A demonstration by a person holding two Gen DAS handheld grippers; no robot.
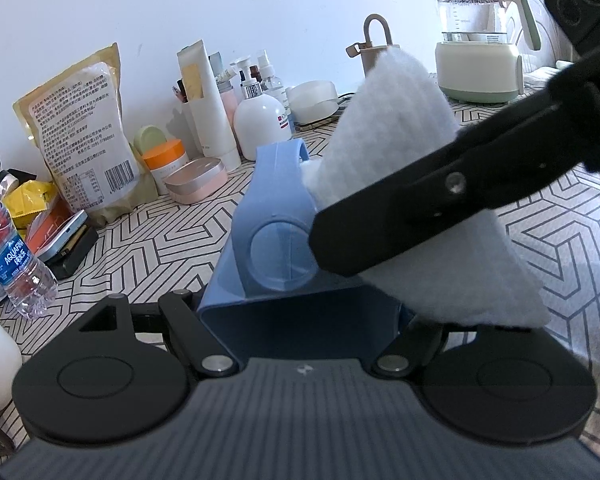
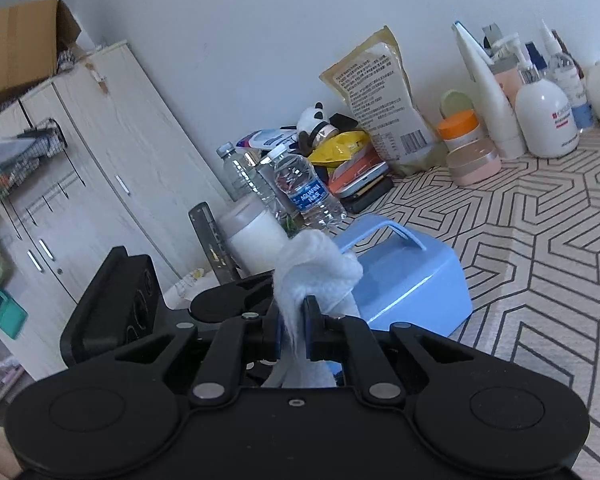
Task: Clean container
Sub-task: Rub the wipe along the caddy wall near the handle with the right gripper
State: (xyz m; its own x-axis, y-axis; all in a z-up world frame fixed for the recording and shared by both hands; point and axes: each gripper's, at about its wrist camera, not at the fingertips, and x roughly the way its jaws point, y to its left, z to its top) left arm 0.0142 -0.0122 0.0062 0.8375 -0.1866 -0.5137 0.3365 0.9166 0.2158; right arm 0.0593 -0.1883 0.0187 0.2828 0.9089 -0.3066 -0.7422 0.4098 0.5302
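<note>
Jaws of the right gripper [image 2: 292,326] are pressed together on a white cloth [image 2: 314,268], which bunches up above the 2 blue pads and trails down below them. On the left gripper [image 1: 300,308] the linkages are drawn in around the near end of the blue container [image 1: 274,220], so it appears to be pinching that end, though its fingertips are hidden behind the plastic and the contact itself cannot be seen.

That container lies on its side over the patterned tablecloth [image 1: 560,248], with its round recessed panel facing up and its handle [image 2: 396,232] pointing away toward the clutter by the wall. From the left wrist view, the cloth drapes over the container's right flank, with the right gripper's dark finger crossing in front of it. From the right wrist view, the wad touches the container beside the handle.

By my reading, the wiping step is in hand: 1 tool steadies, the other rubs. Next, the cloth probably needs dragging across the outer wall and around the handle, with light downward pressure. Meanwhile, the left grip should hold firm so the light plastic does not twist or slide. How clean the surface already is cannot be judged from these views.
</note>
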